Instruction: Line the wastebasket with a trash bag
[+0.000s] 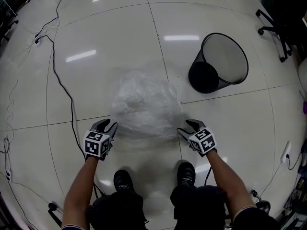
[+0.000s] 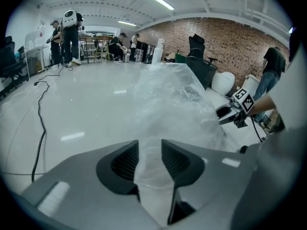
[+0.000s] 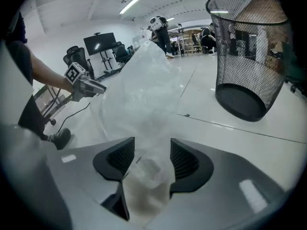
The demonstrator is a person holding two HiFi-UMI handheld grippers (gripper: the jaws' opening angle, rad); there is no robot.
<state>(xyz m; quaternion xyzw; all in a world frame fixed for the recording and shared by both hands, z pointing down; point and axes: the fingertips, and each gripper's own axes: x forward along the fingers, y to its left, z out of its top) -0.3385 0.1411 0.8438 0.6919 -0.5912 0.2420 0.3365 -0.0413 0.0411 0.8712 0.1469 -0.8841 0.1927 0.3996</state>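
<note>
Left gripper (image 1: 108,125): jaws spread, loose film between them, unpinched. The trash bag (image 1: 144,104), billowed on the floor (image 1: 96,42) between both grippers, should handle as light, limp, slippery film; take its near edge, bunched. Right gripper (image 1: 189,127): likewise spread. The wastebasket (image 1: 225,56) stands beyond, unlined.
</note>
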